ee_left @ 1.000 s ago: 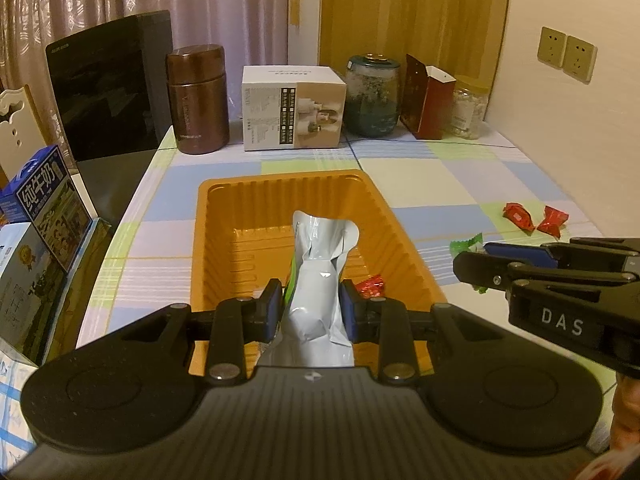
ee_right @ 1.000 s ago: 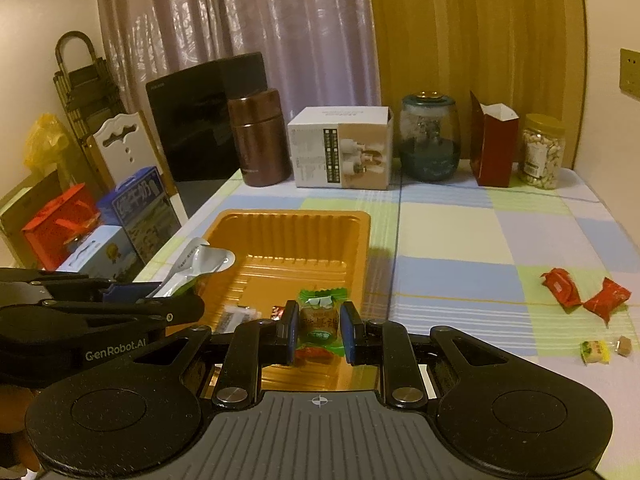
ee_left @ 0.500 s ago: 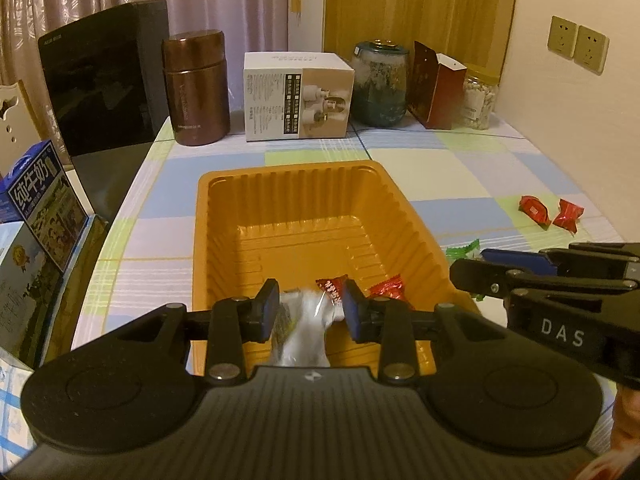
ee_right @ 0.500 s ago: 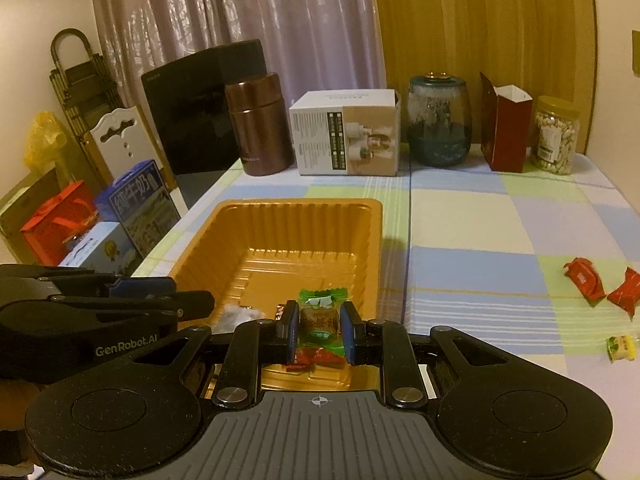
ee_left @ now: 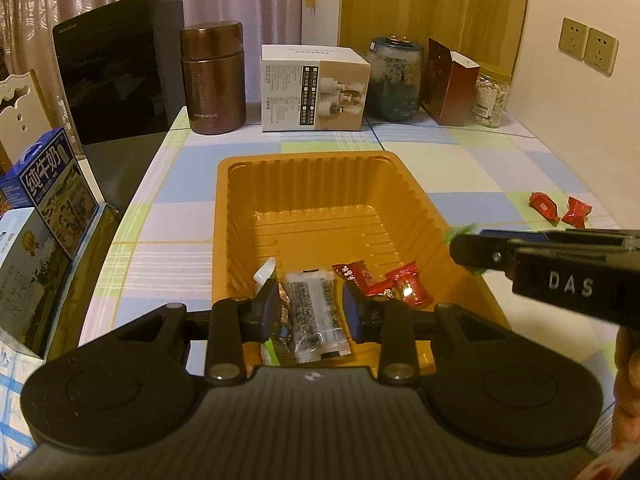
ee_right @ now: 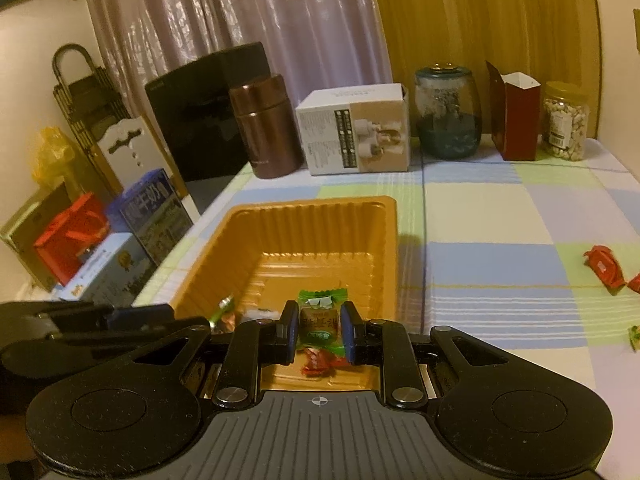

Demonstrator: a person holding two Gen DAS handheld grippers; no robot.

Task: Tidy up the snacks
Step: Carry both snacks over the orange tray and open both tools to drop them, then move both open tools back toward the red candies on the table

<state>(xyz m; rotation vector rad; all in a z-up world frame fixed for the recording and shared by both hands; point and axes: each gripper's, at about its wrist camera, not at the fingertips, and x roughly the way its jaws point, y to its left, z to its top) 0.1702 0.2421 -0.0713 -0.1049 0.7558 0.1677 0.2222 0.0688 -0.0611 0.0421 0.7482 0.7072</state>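
An orange tray [ee_left: 320, 200] stands on the checked cloth. My left gripper [ee_left: 314, 312] hangs low over its near end, its pads slightly apart and open. A clear packet of dark bits [ee_left: 314, 316] lies between them. The silver pouch [ee_left: 265, 276] lies by the left finger, mostly hidden. Two red candies [ee_left: 400, 286] rest in the tray to the right. My right gripper [ee_right: 320, 326] is shut on a green-wrapped candy [ee_right: 320, 320] above the tray's [ee_right: 312, 216] near end. It shows from the side as the right gripper [ee_left: 464, 246] over the tray's right rim. The left gripper [ee_right: 168, 316] sits at the left.
Two red candies [ee_left: 556, 210] and a small one [ee_right: 634, 334] lie loose on the cloth at the right. A brown flask [ee_left: 212, 80], white box [ee_left: 316, 88], glass jar [ee_left: 394, 76], red carton [ee_left: 452, 84] and nut jar [ee_left: 490, 96] line the back. Milk boxes [ee_left: 44, 184] stand off the left edge.
The left gripper sank into the tray and the silver pouch left its jaws; it now lies in the tray. The right gripper moved a little lower over the tray, still holding the green candy.
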